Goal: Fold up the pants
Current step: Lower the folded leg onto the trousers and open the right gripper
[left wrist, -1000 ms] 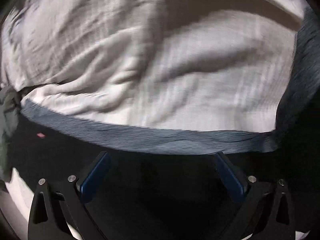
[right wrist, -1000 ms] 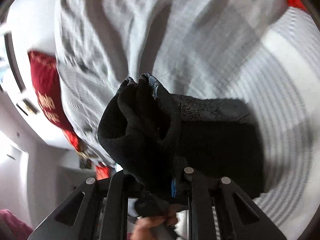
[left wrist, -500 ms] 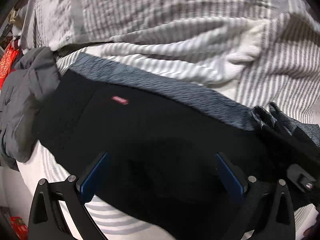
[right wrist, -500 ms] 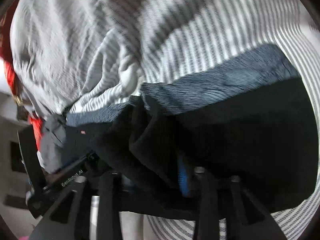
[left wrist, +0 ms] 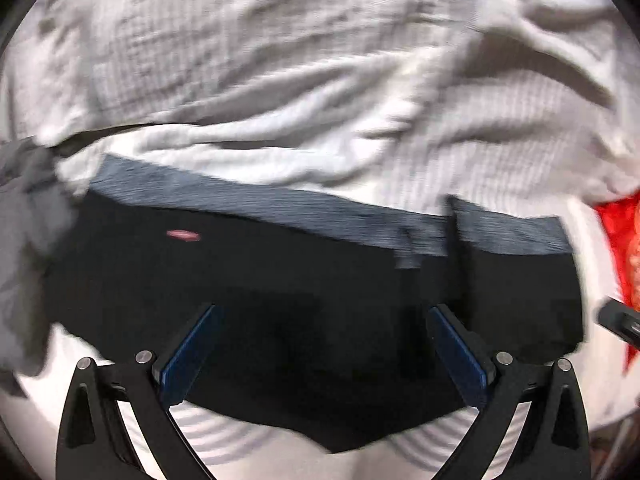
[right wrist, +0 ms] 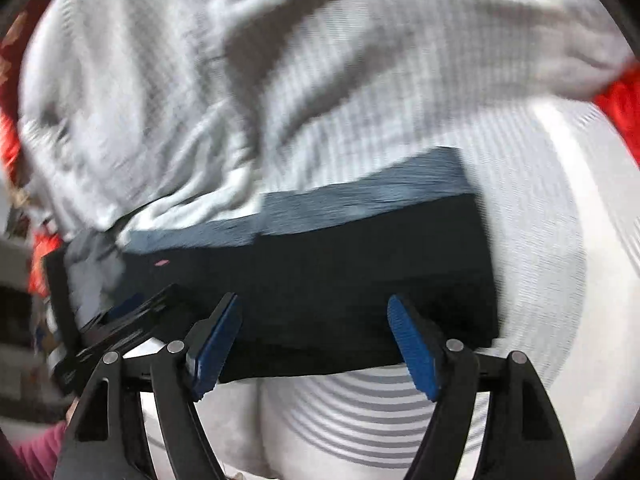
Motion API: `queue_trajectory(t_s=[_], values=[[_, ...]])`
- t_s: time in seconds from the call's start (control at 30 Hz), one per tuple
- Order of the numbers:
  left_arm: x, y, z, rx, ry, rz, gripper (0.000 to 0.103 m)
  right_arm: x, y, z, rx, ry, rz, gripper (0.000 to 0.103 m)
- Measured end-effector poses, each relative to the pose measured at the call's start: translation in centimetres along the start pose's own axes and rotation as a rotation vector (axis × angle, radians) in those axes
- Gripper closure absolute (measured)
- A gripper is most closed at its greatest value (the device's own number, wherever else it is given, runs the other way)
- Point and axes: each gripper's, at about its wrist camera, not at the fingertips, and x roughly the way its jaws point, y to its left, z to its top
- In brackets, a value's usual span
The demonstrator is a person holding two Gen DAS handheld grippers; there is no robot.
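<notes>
Striped bedding (left wrist: 320, 80) carries the black pants (left wrist: 280, 280) folded flat, so left gripper (left wrist: 320, 348) and right gripper (right wrist: 316, 340) hover with fingers spread, empty.

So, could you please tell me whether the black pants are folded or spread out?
Folded: the black pants lie as a compact rectangle on the striped bedding, with two waistband sections overlapping.

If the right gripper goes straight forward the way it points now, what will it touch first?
Most likely the folded black pants. The right gripper has its jaws open, and the pants fill the space directly ahead of them, lying on the striped bedsheet. The picture is blurred, so the gap to the cloth is unclear.
</notes>
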Motion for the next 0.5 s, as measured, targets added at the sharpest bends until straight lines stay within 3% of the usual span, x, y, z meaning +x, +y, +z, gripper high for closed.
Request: queue_trajectory(t_s=[0.1, 0.2, 0.3, 0.37, 0.4, 0.43, 0.5], values=[[1.1, -3.0, 0.3, 0.050, 0.036, -0.055, 0.003, 0.8, -1.9, 1.0, 0.021, 0.042, -0.022, 0.055], [2.8, -5.4, 0.4, 0.086, 0.091, -0.117, 0.029, 2.1, -2.3, 1.5, 0.020, 0.080, -0.032, 0.055], [4.4, -6.7, 0.4, 0.090, 0.131, -0.128, 0.037, 2.9, -2.3, 1.6, -0.023, 0.102, -0.044, 0.055], [5.3, -7.0, 0.5, 0.069, 0.159, -0.168, 0.056, 3.4, -2.4, 1.8, -0.039, 0.112, -0.050, 0.055], [5.7, -7.1, 0.6, 0.058, 0.176, -0.198, 0.071, 3.5, -2.7, 1.8, -0.034, 0.116, -0.041, 0.055], [6.0, -7.4, 0.6, 0.054, 0.185, -0.221, 0.078, 3.6, -2.8, 1.9, -0.030, 0.119, -0.035, 0.055], [5.6, -8.0, 0.5, 0.071, 0.166, -0.210, 0.081, 3.5, -3.1, 2.1, -0.029, 0.124, -0.031, 0.055]])
